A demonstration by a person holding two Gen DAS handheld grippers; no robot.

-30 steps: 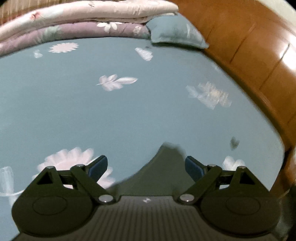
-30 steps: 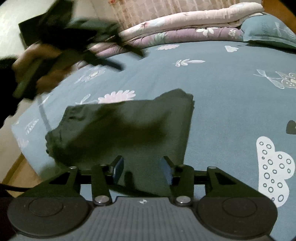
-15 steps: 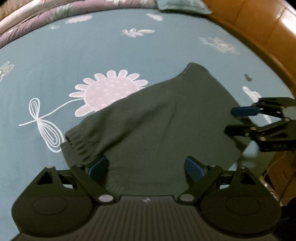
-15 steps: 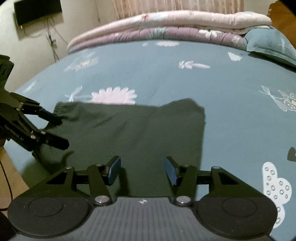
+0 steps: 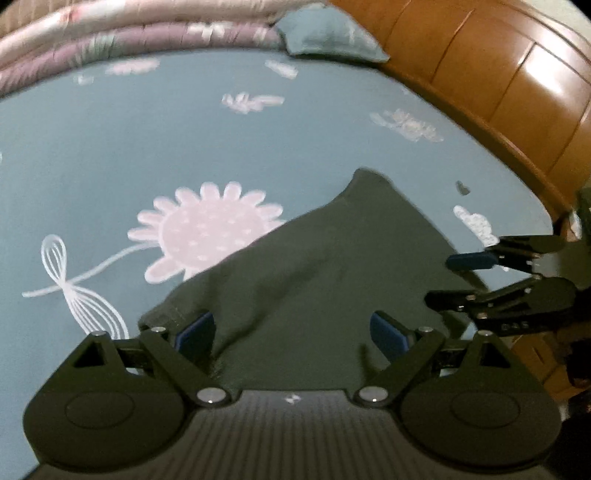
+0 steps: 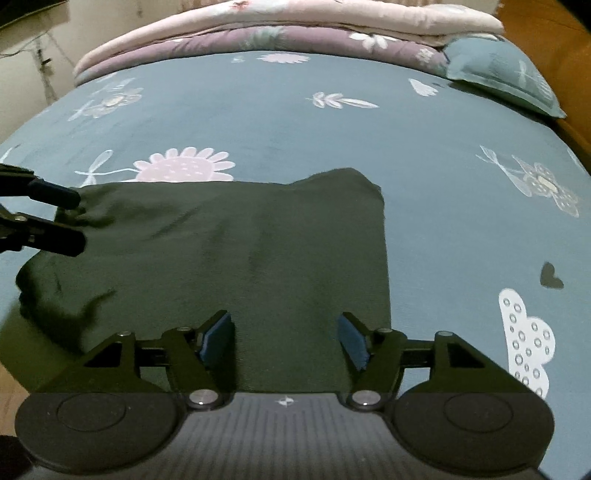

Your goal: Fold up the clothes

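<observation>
Dark green garment (image 5: 325,280) flat on teal floral bedsheet (image 5: 110,155), frame centre to 6 o'clock. Left wrist view: left gripper (image 5: 291,332) jaws wide apart, nothing pinched; right gripper (image 5: 439,277) at 3 o'clock; wooden headboard (image 5: 498,92) at 1-2 o'clock, folded quilts (image 5: 129,33) at 11-12.

Right wrist view: right gripper (image 6: 286,338) jaws just been opening, garment (image 6: 240,266) below, pads clear of it; left gripper (image 6: 77,219) at 9 o'clock over garment edge; pillow (image 6: 498,70) at 1-2 o'clock. No legible writing.

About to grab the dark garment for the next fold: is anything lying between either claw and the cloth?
Nothing visible. The dark green garment lies flat on the bedsheet with nothing on it. The right claw and left claw are open directly over its near edge; the right has just been opening.
</observation>
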